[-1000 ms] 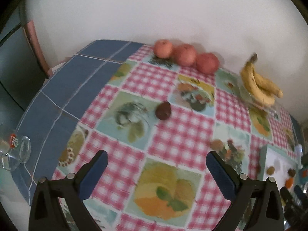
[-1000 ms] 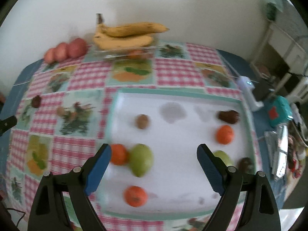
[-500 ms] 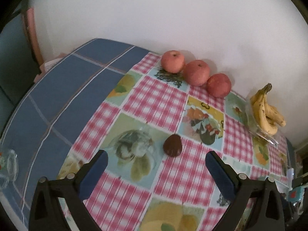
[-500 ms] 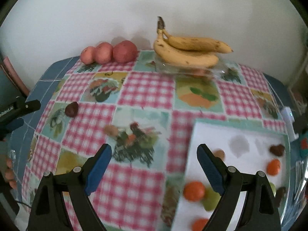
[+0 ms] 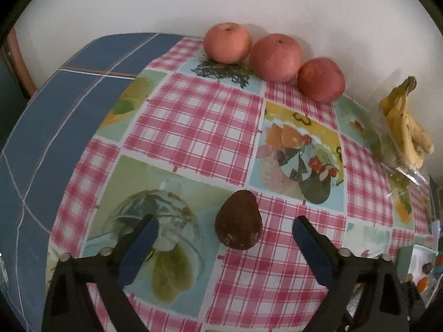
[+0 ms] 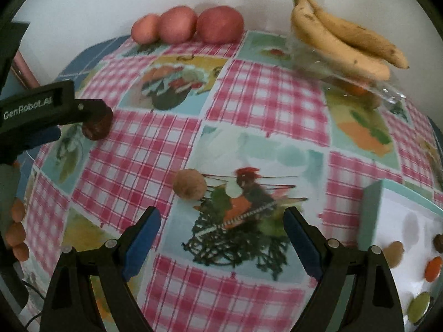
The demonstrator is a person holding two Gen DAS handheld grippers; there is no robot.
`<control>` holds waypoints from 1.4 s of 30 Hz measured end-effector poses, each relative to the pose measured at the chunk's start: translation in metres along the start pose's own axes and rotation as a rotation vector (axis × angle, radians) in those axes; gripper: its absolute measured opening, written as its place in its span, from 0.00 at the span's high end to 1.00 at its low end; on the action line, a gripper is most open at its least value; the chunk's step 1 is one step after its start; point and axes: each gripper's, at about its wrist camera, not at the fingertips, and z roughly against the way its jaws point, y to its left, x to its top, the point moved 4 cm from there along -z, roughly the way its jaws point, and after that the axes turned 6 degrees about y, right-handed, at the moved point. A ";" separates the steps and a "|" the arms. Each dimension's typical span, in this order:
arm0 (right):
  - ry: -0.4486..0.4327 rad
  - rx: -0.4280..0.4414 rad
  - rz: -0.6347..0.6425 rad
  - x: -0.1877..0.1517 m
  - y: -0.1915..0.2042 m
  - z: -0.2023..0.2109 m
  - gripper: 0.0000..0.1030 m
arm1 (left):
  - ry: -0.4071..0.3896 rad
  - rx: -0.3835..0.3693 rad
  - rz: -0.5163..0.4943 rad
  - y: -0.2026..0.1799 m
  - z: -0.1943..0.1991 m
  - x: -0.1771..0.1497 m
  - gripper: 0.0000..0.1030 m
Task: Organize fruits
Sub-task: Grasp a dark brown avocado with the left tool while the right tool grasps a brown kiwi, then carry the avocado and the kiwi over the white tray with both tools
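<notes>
1. Lying on the checked cloth toward the desk's left edge, the dark avocado [image 5: 238, 219] looks light, firm-skinned and rounded, likely to roll; I would clamp across its wide lower body.
2. Its sides fall between the left gripper [image 5: 224, 229] fingers, which stand apart without touching it.
3. Nearer mid-desk, a small brown fruit [image 6: 190, 183] sits just ahead of the right gripper [image 6: 223, 221], also spread and empty.
4. Apples [image 5: 275, 57] line the desk's far edge.

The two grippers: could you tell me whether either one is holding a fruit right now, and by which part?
Nothing is held. The left gripper is open, its jaws either side of the dark brown fruit without touching it. The right gripper is open, near the small brown fruit.
</notes>
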 end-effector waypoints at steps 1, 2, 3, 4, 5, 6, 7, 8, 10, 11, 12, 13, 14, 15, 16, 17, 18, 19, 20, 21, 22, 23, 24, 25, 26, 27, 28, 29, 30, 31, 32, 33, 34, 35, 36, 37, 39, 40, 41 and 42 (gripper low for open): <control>-0.001 -0.003 0.002 0.001 0.001 -0.004 0.12 | 0.007 -0.002 0.004 0.000 -0.003 0.000 0.13; -0.014 -0.022 0.010 0.002 0.002 -0.005 0.12 | 0.010 -0.006 0.005 -0.001 -0.005 0.000 0.18; -0.016 -0.032 0.015 0.004 0.004 -0.006 0.12 | 0.013 -0.012 0.004 -0.002 -0.007 0.000 0.20; -0.019 -0.037 0.017 0.005 0.005 -0.008 0.12 | 0.006 0.003 -0.007 -0.003 -0.007 0.000 0.24; -0.027 -0.038 0.017 0.007 0.006 -0.008 0.12 | 0.004 0.007 -0.014 -0.004 -0.007 0.000 0.33; -0.033 -0.039 0.015 0.008 0.007 -0.009 0.13 | 0.001 0.002 -0.018 -0.005 -0.006 0.000 0.39; -0.038 -0.042 0.016 0.009 0.007 -0.009 0.13 | -0.002 -0.011 -0.016 -0.006 -0.005 0.000 0.50; -0.045 -0.041 0.022 0.010 0.009 -0.008 0.19 | -0.002 -0.018 -0.013 -0.006 -0.005 0.001 0.58; -0.066 -0.038 0.040 0.012 0.013 -0.006 0.38 | -0.002 -0.027 -0.007 -0.005 -0.005 0.000 0.64; -0.069 -0.036 0.046 0.014 0.014 -0.004 0.46 | -0.002 -0.031 -0.005 -0.003 -0.006 0.002 0.64; -0.066 -0.035 0.046 0.014 0.014 -0.003 0.49 | -0.003 -0.033 -0.004 -0.003 -0.005 0.002 0.64; -0.065 -0.035 0.046 0.014 0.015 -0.004 0.51 | -0.004 -0.034 -0.003 -0.003 -0.005 0.002 0.64; -0.065 -0.035 0.047 0.016 0.016 -0.004 0.57 | -0.004 -0.035 -0.003 -0.002 -0.004 0.001 0.64; -0.065 -0.034 0.047 0.015 0.016 -0.004 0.62 | -0.004 -0.037 -0.003 -0.002 -0.004 0.001 0.64; -0.065 -0.033 0.045 0.015 0.015 -0.003 0.64 | -0.003 -0.037 -0.003 -0.002 -0.004 0.001 0.64; -0.067 -0.032 0.043 0.015 0.015 -0.003 0.69 | -0.003 -0.037 -0.002 -0.003 -0.004 0.000 0.64; -0.068 -0.031 0.042 0.014 0.015 -0.002 0.74 | 0.000 -0.037 0.003 -0.003 -0.003 -0.001 0.64; -0.069 -0.031 0.043 0.014 0.015 -0.002 0.74 | 0.003 -0.036 0.005 -0.004 -0.002 -0.004 0.64; -0.069 -0.029 0.046 0.013 0.015 -0.002 0.74 | 0.010 -0.032 0.006 -0.006 -0.001 -0.007 0.64; -0.068 -0.028 0.050 0.013 0.014 -0.001 0.74 | 0.015 -0.031 0.006 -0.007 0.000 -0.010 0.64; -0.067 -0.026 0.054 0.012 0.014 -0.002 0.74 | 0.025 -0.035 0.013 -0.008 0.002 -0.013 0.64; -0.063 -0.024 0.056 0.012 0.014 -0.001 0.75 | 0.031 -0.044 0.023 -0.009 0.004 -0.016 0.64; -0.057 -0.025 0.052 0.010 0.012 0.000 0.75 | 0.037 -0.055 0.041 -0.009 0.008 -0.020 0.64; -0.040 -0.027 0.039 0.008 0.009 0.002 0.75 | 0.039 -0.061 0.048 -0.009 0.011 -0.023 0.64; -0.027 -0.028 0.027 0.005 0.006 0.004 0.75 | 0.040 -0.065 0.053 -0.011 0.017 -0.027 0.64; -0.016 -0.028 0.015 0.003 0.002 0.006 0.75 | 0.039 -0.065 0.051 -0.012 0.022 -0.031 0.64; -0.008 -0.027 0.000 0.000 -0.004 0.011 0.75 | 0.032 -0.064 0.048 -0.014 0.032 -0.036 0.64; -0.008 -0.030 -0.009 -0.003 -0.008 0.015 0.75 | 0.026 -0.067 0.049 -0.016 0.038 -0.038 0.64; -0.008 -0.037 -0.020 -0.005 -0.013 0.022 0.75 | 0.018 -0.077 0.051 -0.018 0.046 -0.042 0.64; -0.013 -0.046 -0.031 -0.007 -0.019 0.030 0.75 | 0.008 -0.098 0.051 -0.022 0.057 -0.048 0.64; -0.023 -0.053 -0.041 -0.009 -0.024 0.039 0.75 | 0.003 -0.109 0.049 -0.024 0.063 -0.052 0.64; -0.036 -0.059 -0.048 -0.011 -0.029 0.049 0.75 | -0.006 -0.122 0.043 -0.028 0.071 -0.061 0.64; -0.053 -0.065 -0.055 -0.014 -0.036 0.060 0.75 | -0.009 -0.127 0.037 -0.032 0.076 -0.068 0.64; -0.069 -0.072 -0.061 -0.018 -0.041 0.070 0.75 | -0.009 -0.130 0.032 -0.037 0.077 -0.070 0.64; -0.084 -0.081 -0.076 -0.024 -0.049 0.081 0.75 | -0.008 -0.138 0.024 -0.042 0.080 -0.077 0.64; -0.094 -0.087 -0.091 -0.029 -0.056 0.089 0.75 | -0.003 -0.154 0.014 -0.049 0.083 -0.085 0.64; -0.113 -0.088 -0.133 -0.041 -0.072 0.105 0.75 | -0.004 -0.174 -0.010 -0.064 0.088 -0.093 0.64; -0.123 -0.085 -0.153 -0.048 -0.080 0.112 0.75 | -0.010 -0.178 -0.031 -0.072 0.093 -0.098 0.64; -0.132 -0.087 -0.172 -0.057 -0.089 0.120 0.75 | -0.018 -0.186 -0.045 -0.078 0.097 -0.102 0.64; -0.136 -0.094 -0.181 -0.063 -0.094 0.125 0.75 | -0.026 -0.187 -0.074 -0.089 0.102 -0.108 0.64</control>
